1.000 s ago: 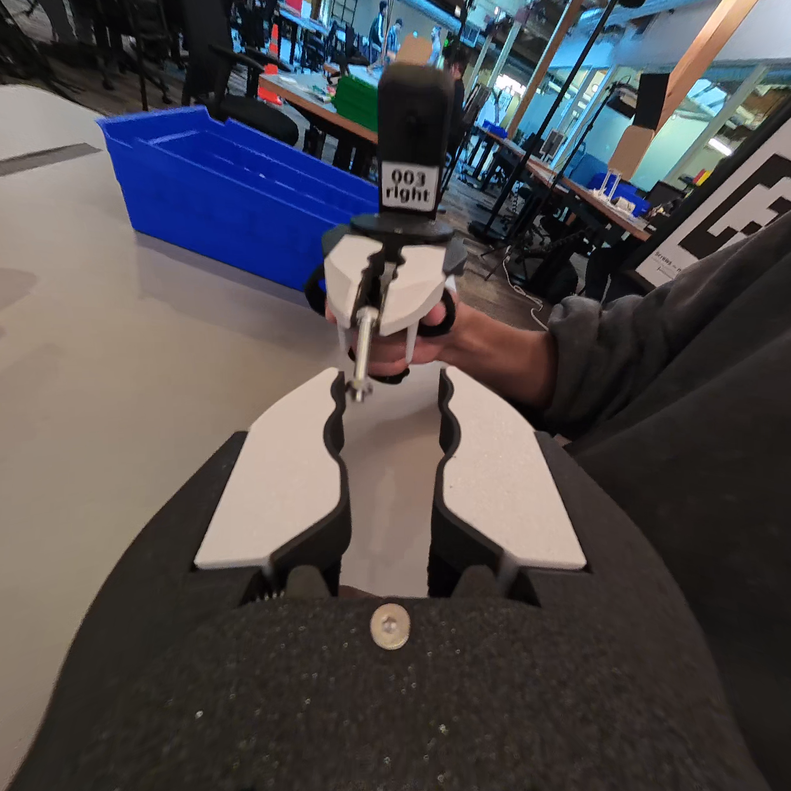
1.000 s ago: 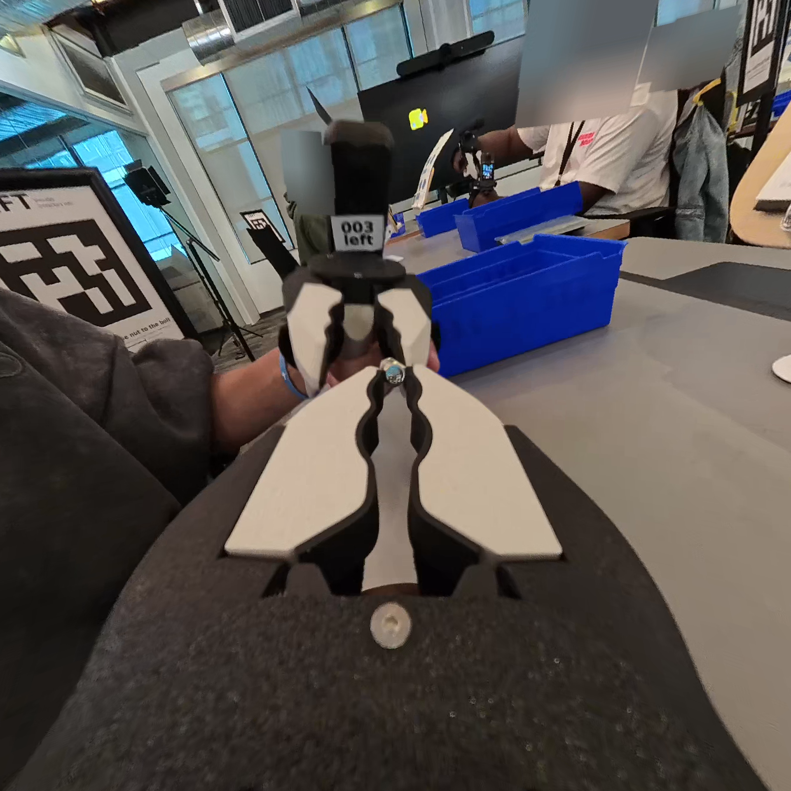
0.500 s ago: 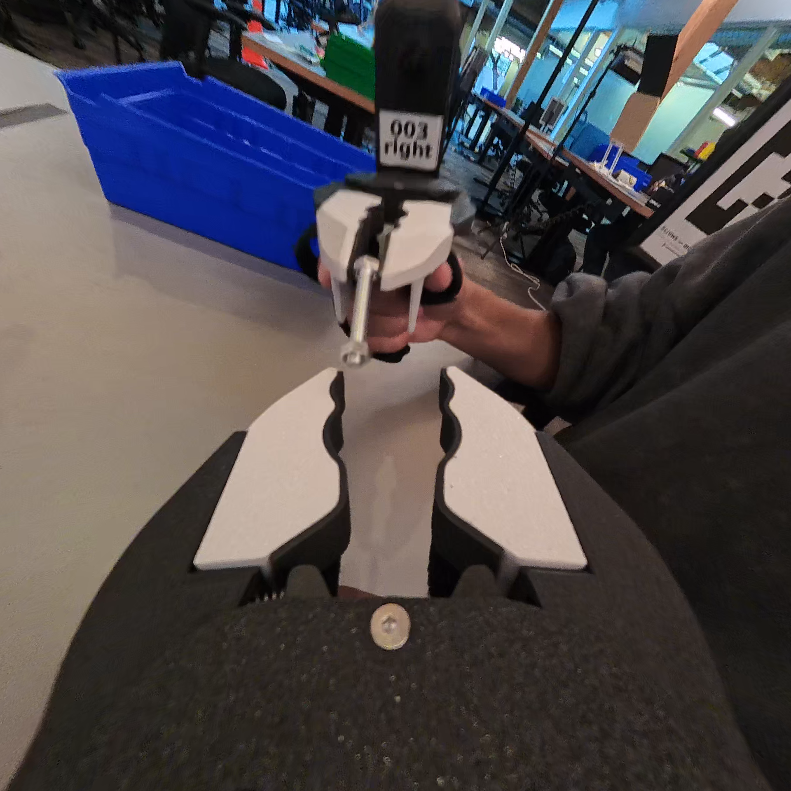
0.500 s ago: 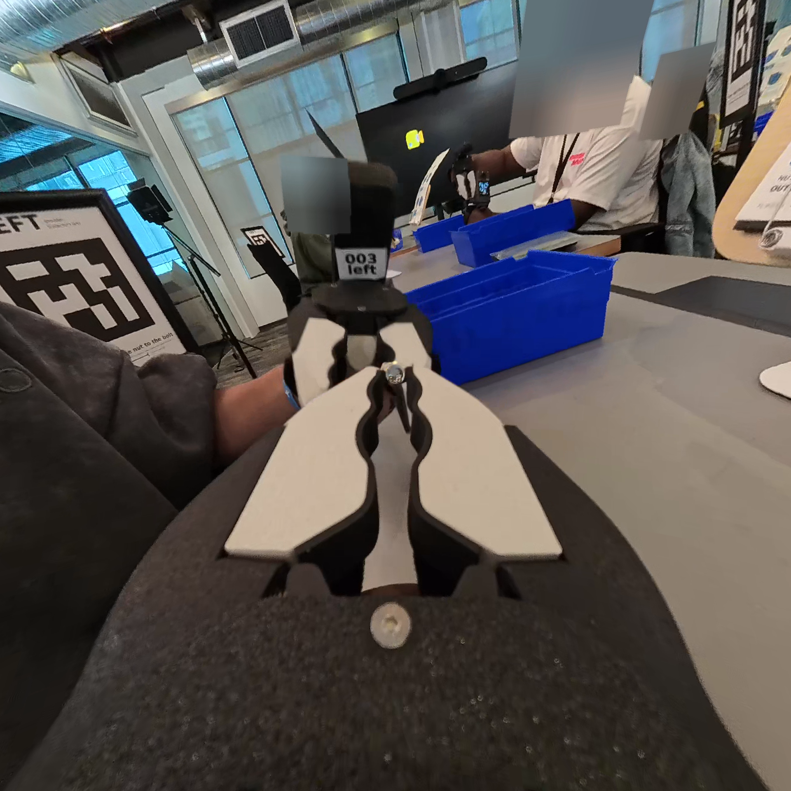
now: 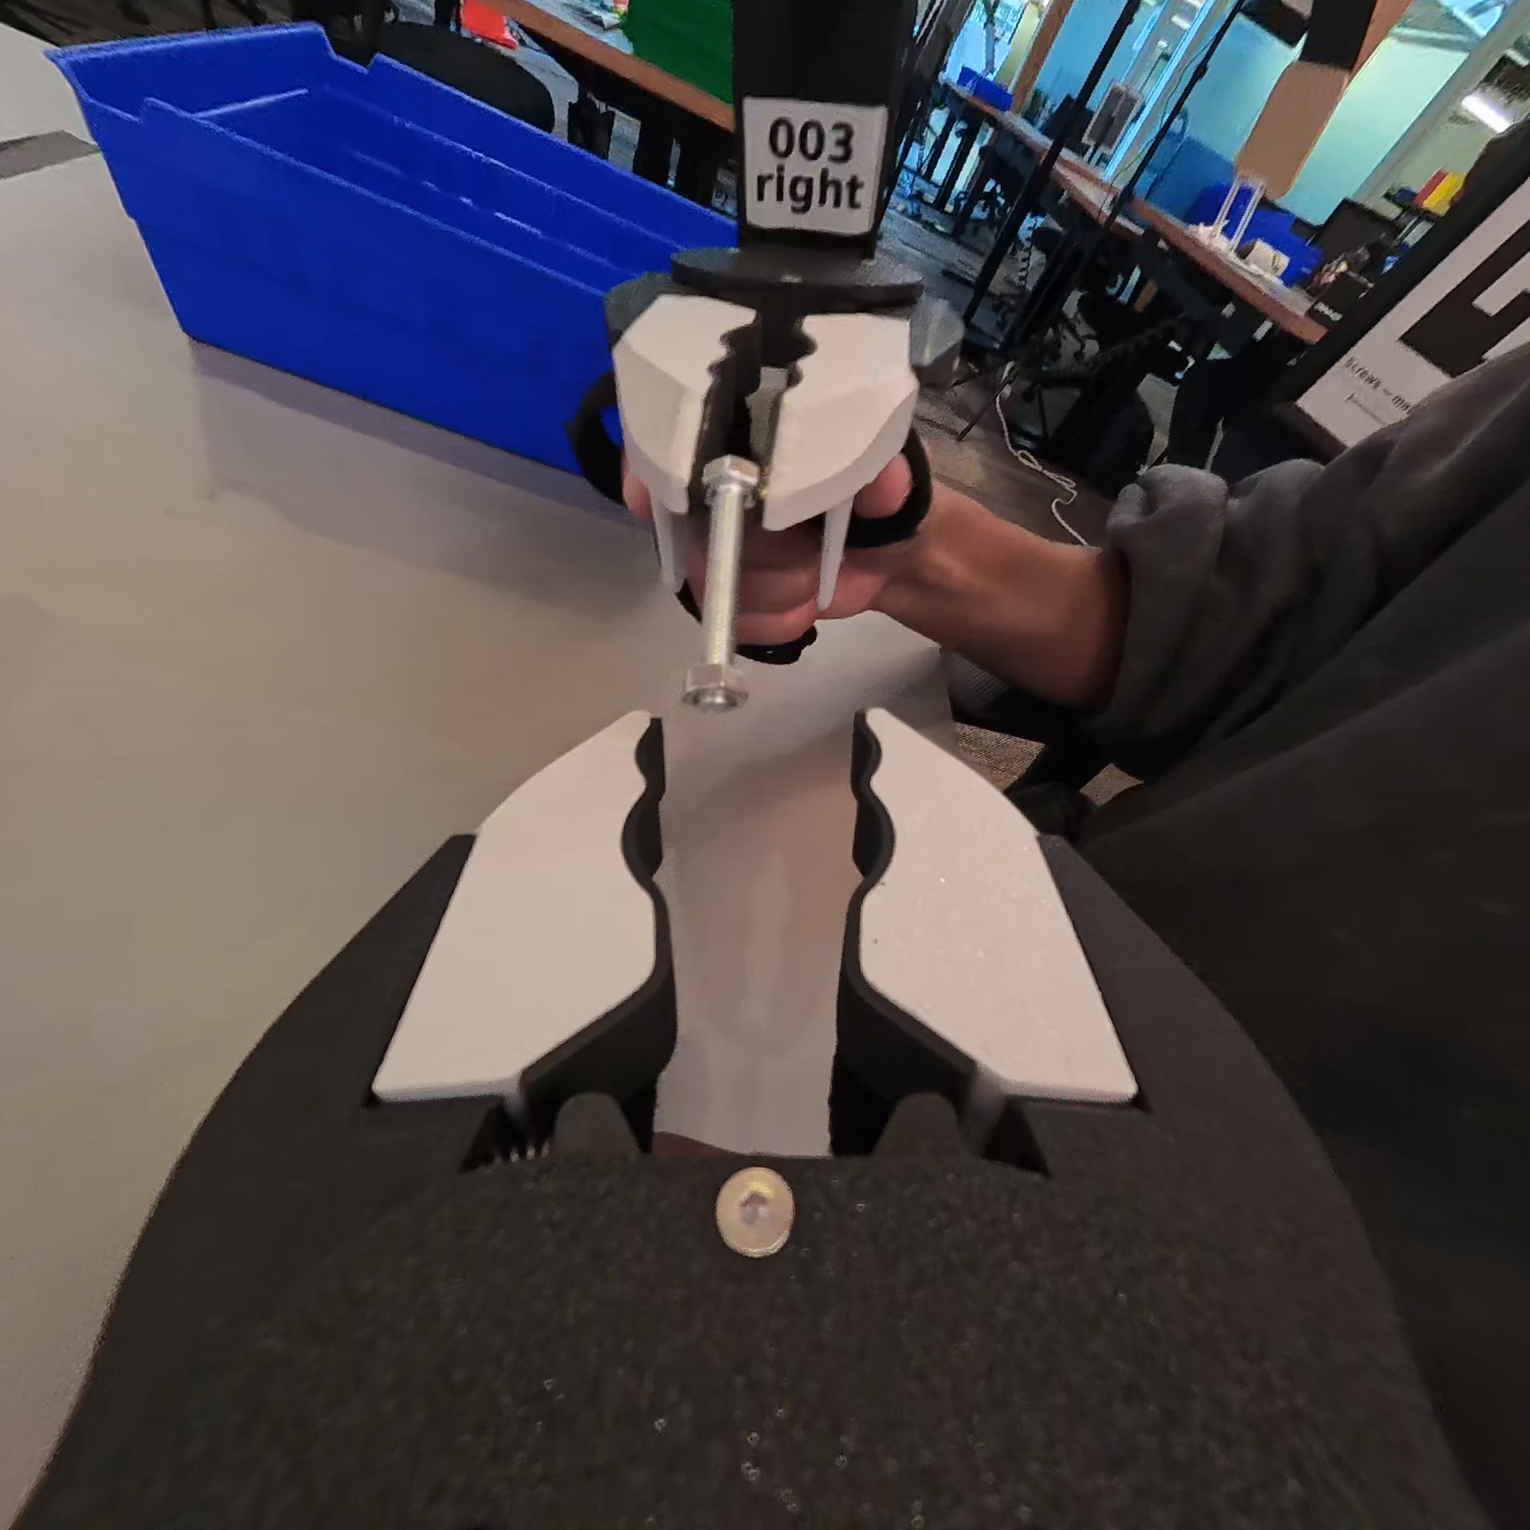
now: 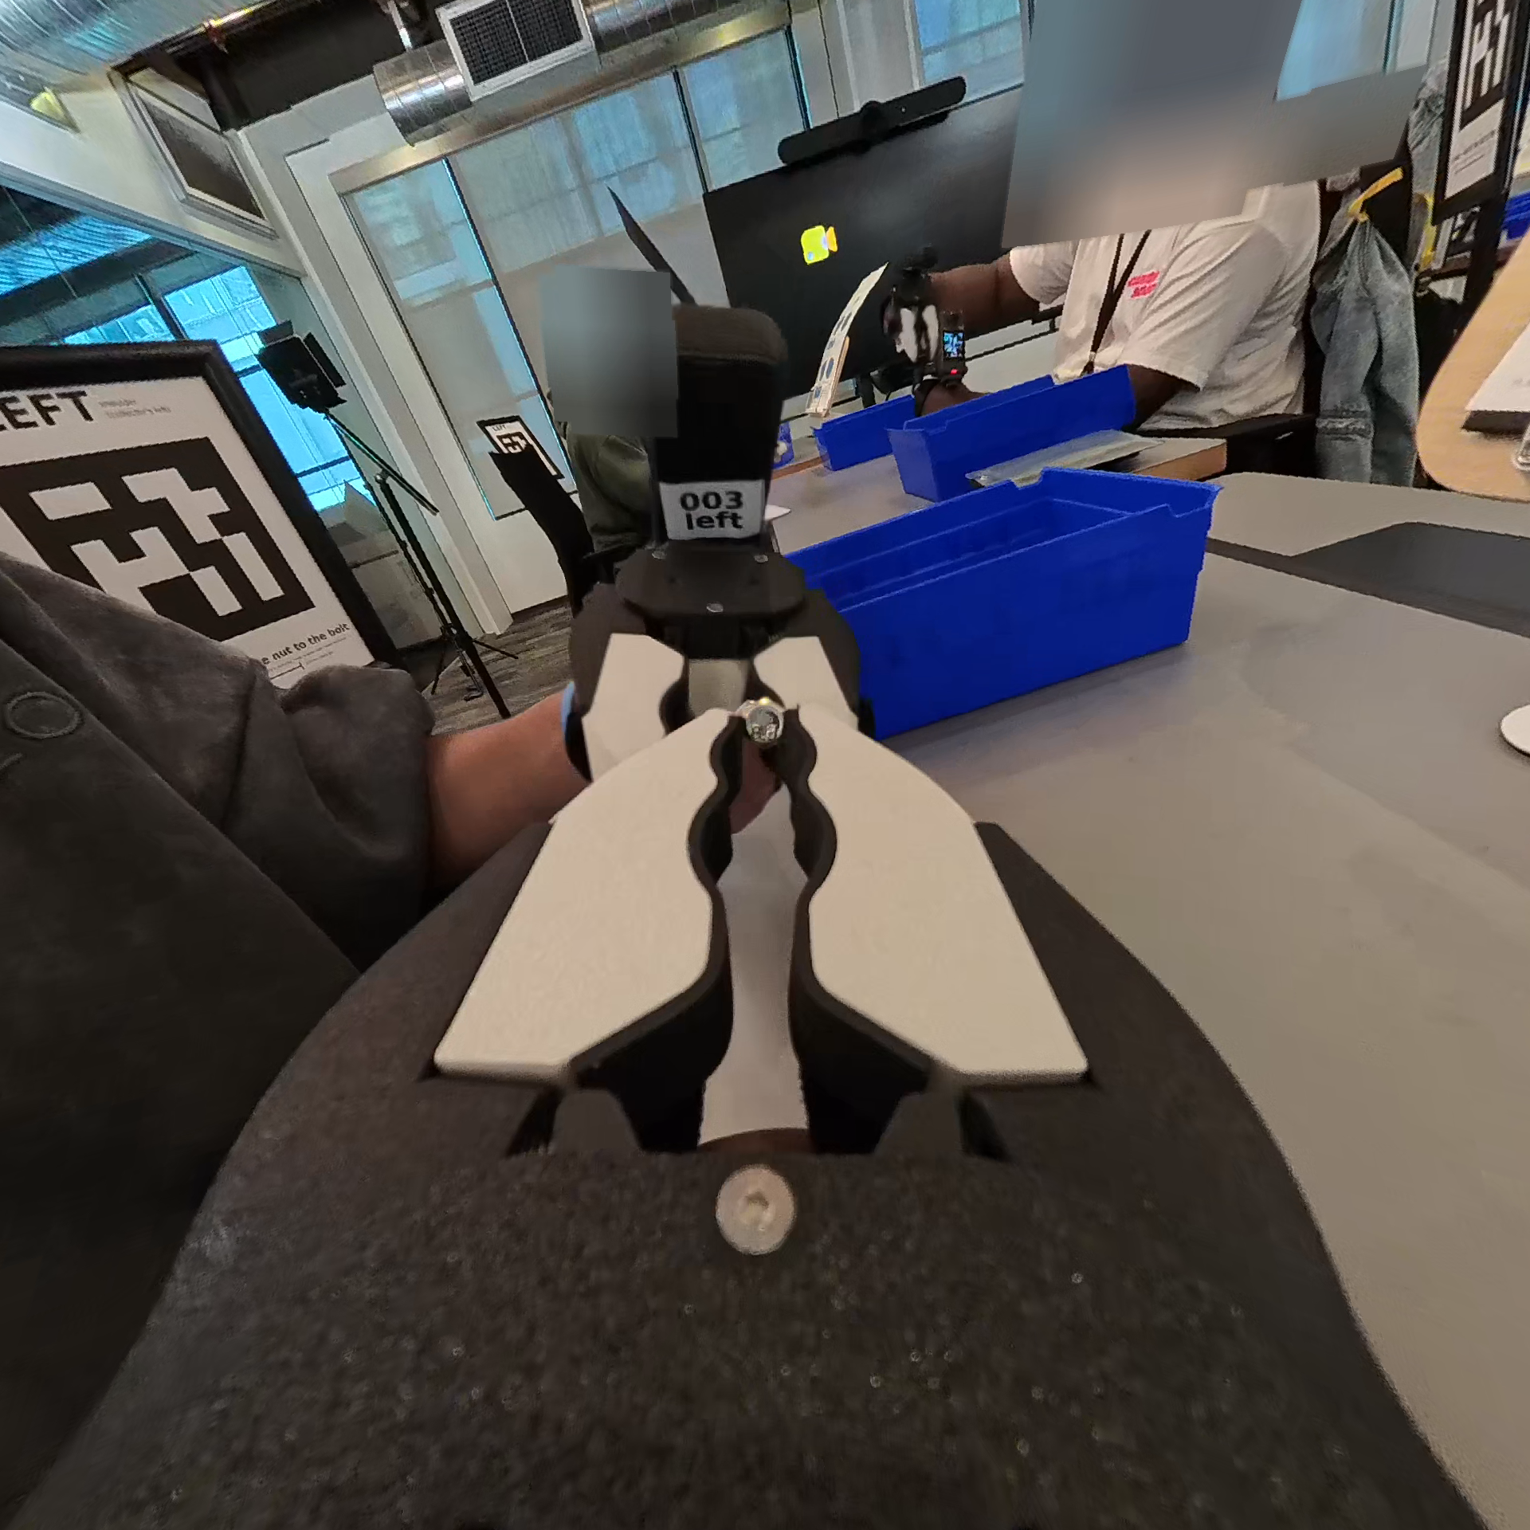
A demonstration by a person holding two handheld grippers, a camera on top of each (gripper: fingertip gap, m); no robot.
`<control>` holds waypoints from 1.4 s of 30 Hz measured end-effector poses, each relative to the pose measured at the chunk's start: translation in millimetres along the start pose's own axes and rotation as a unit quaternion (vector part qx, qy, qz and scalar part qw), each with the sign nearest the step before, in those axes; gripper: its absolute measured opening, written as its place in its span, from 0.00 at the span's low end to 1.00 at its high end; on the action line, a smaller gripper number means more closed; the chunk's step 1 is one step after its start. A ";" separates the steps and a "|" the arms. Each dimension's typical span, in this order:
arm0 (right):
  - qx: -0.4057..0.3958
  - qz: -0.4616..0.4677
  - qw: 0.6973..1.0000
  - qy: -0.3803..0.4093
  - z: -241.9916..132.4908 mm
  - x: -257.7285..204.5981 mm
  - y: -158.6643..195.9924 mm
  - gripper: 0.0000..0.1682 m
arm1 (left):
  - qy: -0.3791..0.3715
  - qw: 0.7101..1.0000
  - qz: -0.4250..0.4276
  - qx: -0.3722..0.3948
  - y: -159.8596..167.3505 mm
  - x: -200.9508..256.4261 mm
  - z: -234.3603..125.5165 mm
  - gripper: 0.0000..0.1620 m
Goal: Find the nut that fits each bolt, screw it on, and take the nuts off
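Left gripper [image 5: 755, 728]: jaws parted wide, nothing between them, held above the grey counter [image 5: 248, 745]. Just beyond its tips hangs the bolt [image 5: 722, 579], shaft pointing toward the left gripper, a nut [image 5: 714, 689] at the near end. Right gripper [image 6: 760, 737]: jaws closed on the bolt's head end; the bolt is clear of the counter, between the two grippers. A hand [image 5: 786, 571] grips the right tool. Farther off on the counter stands a blue bin [image 5: 372, 248]. Beyond it, desks.
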State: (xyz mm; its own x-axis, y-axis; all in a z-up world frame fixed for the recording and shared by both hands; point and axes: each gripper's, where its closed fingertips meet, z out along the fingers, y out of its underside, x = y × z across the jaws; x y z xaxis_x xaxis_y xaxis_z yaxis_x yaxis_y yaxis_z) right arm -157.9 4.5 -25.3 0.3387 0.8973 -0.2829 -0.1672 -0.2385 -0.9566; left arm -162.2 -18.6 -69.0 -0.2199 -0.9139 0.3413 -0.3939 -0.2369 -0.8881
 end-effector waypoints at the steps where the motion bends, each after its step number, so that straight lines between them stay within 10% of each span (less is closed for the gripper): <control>1: -0.001 -0.001 1.000 -0.001 -0.3 -0.9 0.0 0.06 | 0.000 1.000 -0.001 -0.001 0.3 -0.6 -1.0 0.27; 42: -0.018 -0.012 1.000 0.020 8.0 3.3 4.3 0.06 | -0.007 1.000 0.013 -0.023 4.0 3.3 5.5 0.32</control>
State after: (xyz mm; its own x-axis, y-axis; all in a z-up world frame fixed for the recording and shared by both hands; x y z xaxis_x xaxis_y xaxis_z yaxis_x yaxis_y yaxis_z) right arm -164.9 9.5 -29.9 0.3794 0.8872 -0.2627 -0.1254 -0.2320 -0.9646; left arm -159.6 -24.4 -73.1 -0.2177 -0.9243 0.3136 -0.4286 -0.1982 -0.8815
